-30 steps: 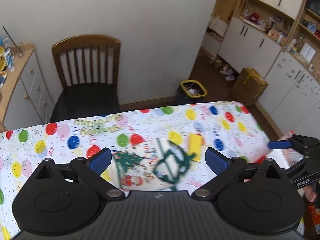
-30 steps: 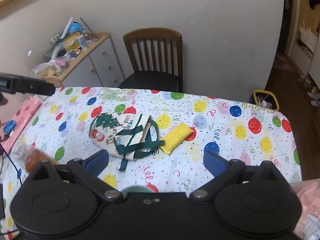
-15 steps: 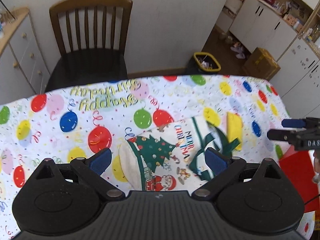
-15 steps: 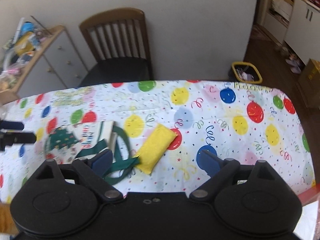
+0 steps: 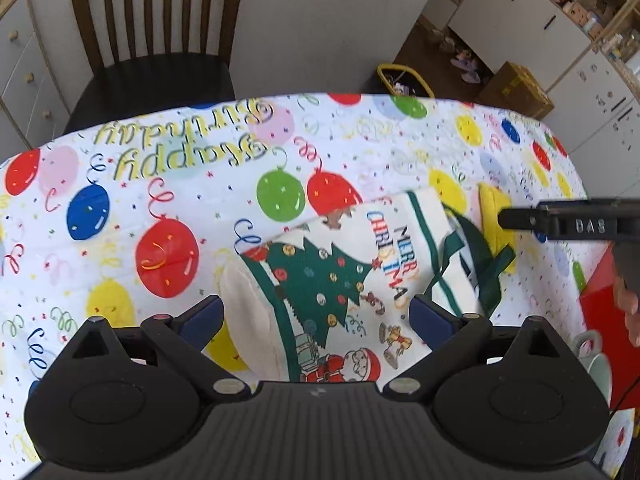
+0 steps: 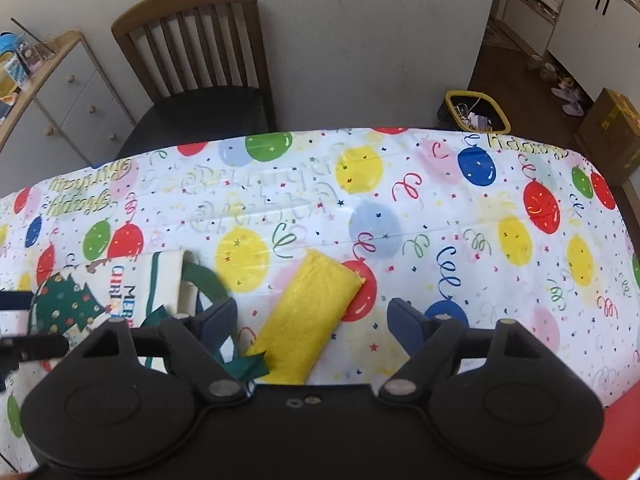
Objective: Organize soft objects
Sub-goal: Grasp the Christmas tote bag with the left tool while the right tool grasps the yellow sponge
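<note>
A flat white fabric Christmas tote bag with green handles lies between the left fingers; a yellow soft cloth pouch lies between the right fingers.

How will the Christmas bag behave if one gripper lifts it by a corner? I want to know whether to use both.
Probably floppy: the Christmas bag lies flat and creased on the tablecloth, its green handles sprawled loosely. It looks empty, so likely light. A corner lift would likely let it sag and drag a handle off the yellow pouch.

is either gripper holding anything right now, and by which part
Nothing is held. The left gripper stands open above the Christmas tote bag; the right gripper's jaws are closing around the yellow pouch without pressing it yet.
</note>
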`<state>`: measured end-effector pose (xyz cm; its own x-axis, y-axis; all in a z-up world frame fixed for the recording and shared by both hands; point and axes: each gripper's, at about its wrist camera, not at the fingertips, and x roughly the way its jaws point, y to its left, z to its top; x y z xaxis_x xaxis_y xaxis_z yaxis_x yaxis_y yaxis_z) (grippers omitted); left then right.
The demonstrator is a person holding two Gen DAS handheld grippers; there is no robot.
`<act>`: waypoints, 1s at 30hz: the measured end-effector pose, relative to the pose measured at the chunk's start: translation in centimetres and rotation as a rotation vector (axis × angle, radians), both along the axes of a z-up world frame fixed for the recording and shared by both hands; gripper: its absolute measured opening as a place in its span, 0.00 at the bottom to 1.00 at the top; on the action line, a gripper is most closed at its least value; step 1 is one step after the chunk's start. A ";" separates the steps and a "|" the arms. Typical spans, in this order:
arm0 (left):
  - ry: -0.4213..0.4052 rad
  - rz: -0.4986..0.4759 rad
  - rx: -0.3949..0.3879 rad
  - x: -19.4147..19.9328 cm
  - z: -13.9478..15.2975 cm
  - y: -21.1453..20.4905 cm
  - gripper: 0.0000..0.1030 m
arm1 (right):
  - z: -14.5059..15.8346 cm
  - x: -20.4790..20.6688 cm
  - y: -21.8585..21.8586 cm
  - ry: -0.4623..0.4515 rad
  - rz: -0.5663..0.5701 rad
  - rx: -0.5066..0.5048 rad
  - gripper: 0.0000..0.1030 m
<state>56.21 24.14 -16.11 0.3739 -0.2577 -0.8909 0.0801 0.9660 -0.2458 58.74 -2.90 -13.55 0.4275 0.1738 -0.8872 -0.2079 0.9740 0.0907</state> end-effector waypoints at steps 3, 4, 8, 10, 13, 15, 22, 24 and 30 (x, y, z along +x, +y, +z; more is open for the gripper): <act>0.001 -0.006 -0.005 0.0 -0.6 -0.2 0.97 | -0.8 0.3 0.3 0.019 -0.008 0.002 0.77; -0.002 -0.011 -0.007 0.0 -0.7 -0.3 0.96 | -1.0 0.4 0.4 0.022 -0.011 0.004 0.77; -0.001 -0.030 0.011 0.0 -1.2 -0.9 0.88 | -1.6 0.4 0.8 0.021 -0.007 -0.011 0.74; -0.005 -0.029 0.021 0.0 -1.4 -1.0 0.84 | -1.8 0.4 0.9 0.023 -0.007 -0.014 0.71; -0.025 -0.044 0.059 -0.2 -1.4 -1.4 0.73 | -2.2 0.3 1.3 0.026 0.009 -0.028 0.65; -0.041 -0.057 0.089 -0.3 -1.3 -1.7 0.64 | -2.3 0.2 1.6 0.017 0.016 -0.043 0.64; -0.065 -0.049 0.131 -0.7 -1.0 -2.0 0.29 | -2.3 -0.2 1.8 -0.016 0.025 -0.081 0.48; -0.077 -0.052 0.140 -0.9 -0.8 -2.2 0.21 | -2.3 -0.4 1.8 -0.021 0.031 -0.083 0.46; -0.122 -0.049 0.142 -1.6 0.2 -2.3 0.14 | -1.8 -0.9 0.9 -0.037 0.043 -0.062 0.40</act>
<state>54.65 21.85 -15.93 0.4717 -0.1531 -0.8684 0.1487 0.9845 -0.0928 57.85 -2.03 -15.37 0.4534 0.1377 -0.8806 -0.2517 0.9676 0.0217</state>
